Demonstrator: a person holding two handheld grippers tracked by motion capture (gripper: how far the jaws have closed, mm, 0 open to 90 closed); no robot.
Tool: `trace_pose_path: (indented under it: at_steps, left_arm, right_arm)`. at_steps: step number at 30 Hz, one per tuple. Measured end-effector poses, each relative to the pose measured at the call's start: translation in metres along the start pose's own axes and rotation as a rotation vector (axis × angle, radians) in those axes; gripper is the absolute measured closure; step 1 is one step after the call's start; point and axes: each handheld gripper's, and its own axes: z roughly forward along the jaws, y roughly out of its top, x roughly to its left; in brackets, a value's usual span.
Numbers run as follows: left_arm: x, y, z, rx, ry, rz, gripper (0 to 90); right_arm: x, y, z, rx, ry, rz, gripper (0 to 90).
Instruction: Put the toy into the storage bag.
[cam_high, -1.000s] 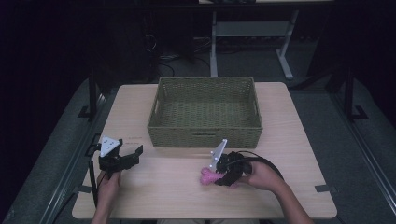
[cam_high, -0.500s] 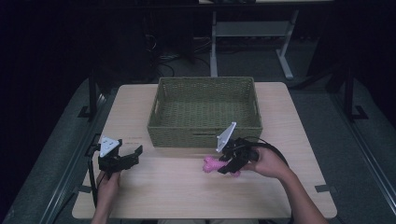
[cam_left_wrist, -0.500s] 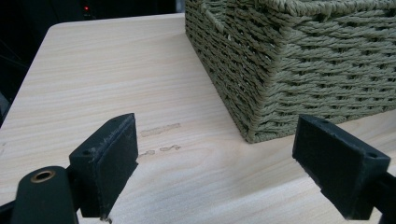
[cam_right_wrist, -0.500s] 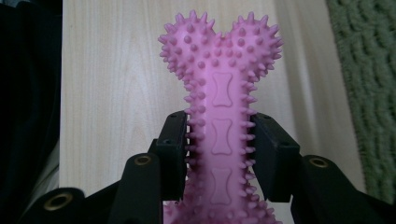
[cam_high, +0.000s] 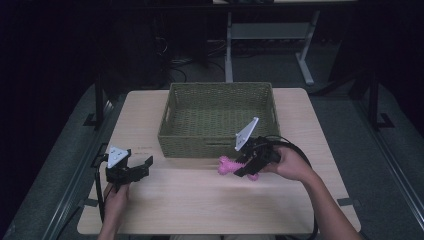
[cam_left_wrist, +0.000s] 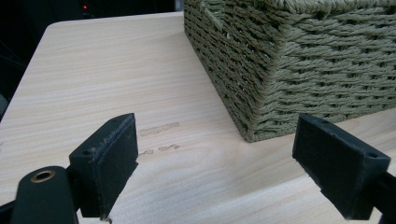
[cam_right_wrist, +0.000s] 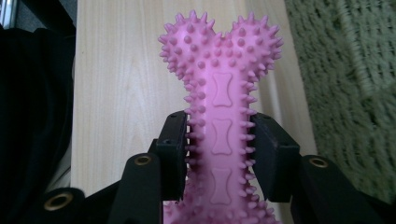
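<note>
While its shaft sits clamped between the 2 black jaws of the right hand-held gripper, a pink spiked bone-shaped chew toy hangs just above the pale wooden counter, close in front of the near wall of a green woven basket. From the right gripper view, the toy points its knobbed end away from the camera, with the counter below and the basket's weave to the right. The person's right hand grips the tool, and the grey plate on top tilts toward the basket. At the near left of the counter, the left hand-held gripper rests low in the left hand, its jaws spread wide with nothing between them, aimed at the basket's near left corner.
</note>
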Motion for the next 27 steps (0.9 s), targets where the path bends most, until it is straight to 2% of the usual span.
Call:
trace_pose_path:
  at_steps: [27]
  left_arm:
    - [-0.001,0.000,0.001,-0.001,0.004,0.007,13.7]
  right_arm:
    - [-0.017,0.023,-0.033,-0.024,-0.017,-0.001,58.3]
